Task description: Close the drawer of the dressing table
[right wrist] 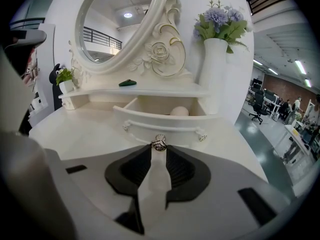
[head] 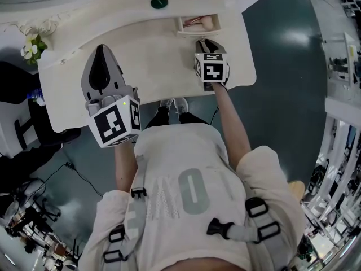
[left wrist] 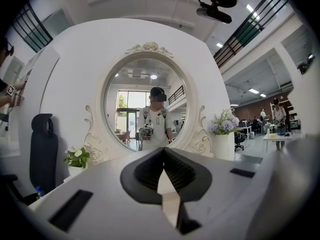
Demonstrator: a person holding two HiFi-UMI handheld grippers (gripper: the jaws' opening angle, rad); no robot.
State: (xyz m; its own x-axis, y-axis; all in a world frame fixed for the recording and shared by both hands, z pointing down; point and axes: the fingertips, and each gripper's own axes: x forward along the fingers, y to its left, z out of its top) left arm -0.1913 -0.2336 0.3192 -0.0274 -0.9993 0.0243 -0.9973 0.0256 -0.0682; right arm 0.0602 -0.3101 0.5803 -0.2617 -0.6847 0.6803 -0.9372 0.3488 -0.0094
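The small drawer [head: 197, 24] of the white dressing table [head: 146, 61] stands pulled out at the right, below the mirror shelf. In the right gripper view its curved front [right wrist: 160, 125] carries a small metal knob [right wrist: 159, 144], and a round cream object [right wrist: 179, 111] lies inside. My right gripper [right wrist: 159, 148] is tilted down at the drawer front, and its tips pinch that knob; it also shows in the head view [head: 204, 42]. My left gripper [head: 101, 48] hovers level over the left half of the tabletop, shut and empty, facing the oval mirror [left wrist: 145, 104].
A white vase with purple flowers [right wrist: 215, 69] stands on the shelf right of the drawer. A dark green item [right wrist: 130, 82] lies on the shelf. A small plant [left wrist: 76, 156] sits at the table's left end, and a black chair [left wrist: 42, 149] stands beyond it.
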